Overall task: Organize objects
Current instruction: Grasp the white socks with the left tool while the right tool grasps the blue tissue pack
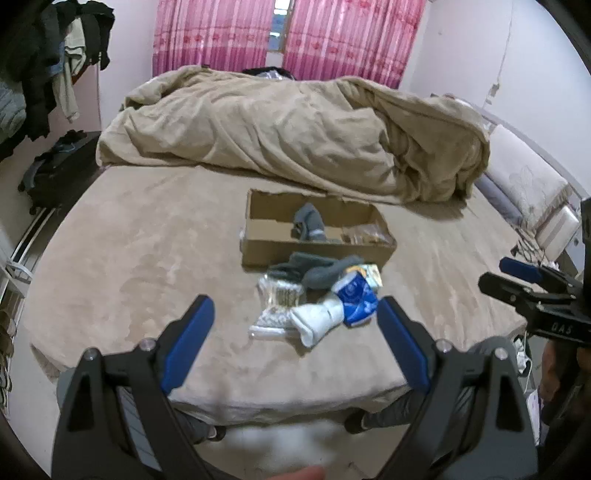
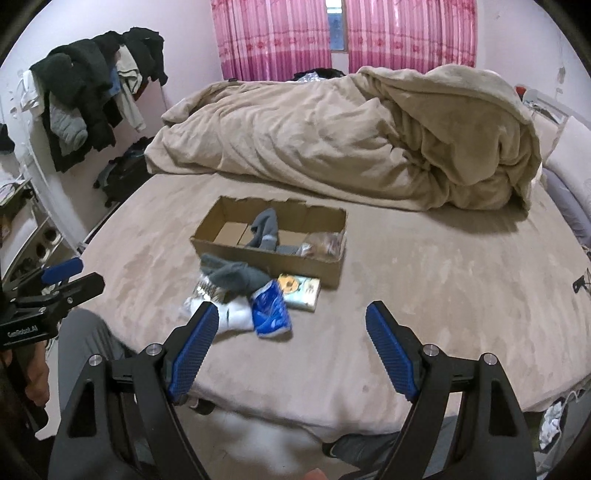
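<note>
An open cardboard box (image 1: 317, 254) (image 2: 269, 258) lies on the bed with a grey sock (image 1: 309, 221) (image 2: 264, 229) and a clear packet (image 2: 323, 243) inside. In front of it lies a pile: a grey sock (image 1: 321, 271) (image 2: 236, 277), a white sock (image 1: 317, 319) (image 2: 236, 317), a blue packet (image 1: 356, 297) (image 2: 269, 308), a clear bag (image 1: 280, 291) and a flat printed packet (image 2: 301, 291). My left gripper (image 1: 295, 310) is open and empty, just short of the pile. My right gripper (image 2: 291, 317) is open and empty, to the right of the pile.
A rumpled beige duvet (image 1: 295, 129) (image 2: 351, 136) covers the far half of the bed (image 1: 147, 240). Pillows (image 1: 517, 177) lie at the right. Clothes (image 2: 81, 103) hang on the left wall over a dark suitcase (image 1: 55, 173). Pink curtains (image 2: 343, 33) hang behind.
</note>
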The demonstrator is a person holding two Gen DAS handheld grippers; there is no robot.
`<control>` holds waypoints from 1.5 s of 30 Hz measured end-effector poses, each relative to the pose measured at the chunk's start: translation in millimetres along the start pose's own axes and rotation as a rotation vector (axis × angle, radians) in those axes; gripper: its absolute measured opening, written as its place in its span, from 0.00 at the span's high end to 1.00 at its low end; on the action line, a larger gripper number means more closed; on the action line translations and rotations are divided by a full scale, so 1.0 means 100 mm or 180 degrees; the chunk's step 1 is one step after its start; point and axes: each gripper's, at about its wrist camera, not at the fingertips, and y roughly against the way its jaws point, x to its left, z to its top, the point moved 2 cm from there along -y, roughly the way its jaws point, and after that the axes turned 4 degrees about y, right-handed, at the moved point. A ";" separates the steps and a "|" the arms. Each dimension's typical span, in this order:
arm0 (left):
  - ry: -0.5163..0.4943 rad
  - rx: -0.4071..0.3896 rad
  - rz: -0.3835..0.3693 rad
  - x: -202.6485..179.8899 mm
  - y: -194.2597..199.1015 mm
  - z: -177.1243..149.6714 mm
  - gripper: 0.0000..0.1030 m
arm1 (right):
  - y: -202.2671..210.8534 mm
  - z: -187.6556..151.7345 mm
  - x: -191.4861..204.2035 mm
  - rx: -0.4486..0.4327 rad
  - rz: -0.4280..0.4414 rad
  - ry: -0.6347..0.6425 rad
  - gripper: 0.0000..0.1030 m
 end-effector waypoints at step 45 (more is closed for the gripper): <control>-0.0688 0.0508 -0.0082 -0.34 -1.57 -0.45 0.69 | -1.79 -0.43 -0.02 0.0473 0.0547 -0.0055 0.82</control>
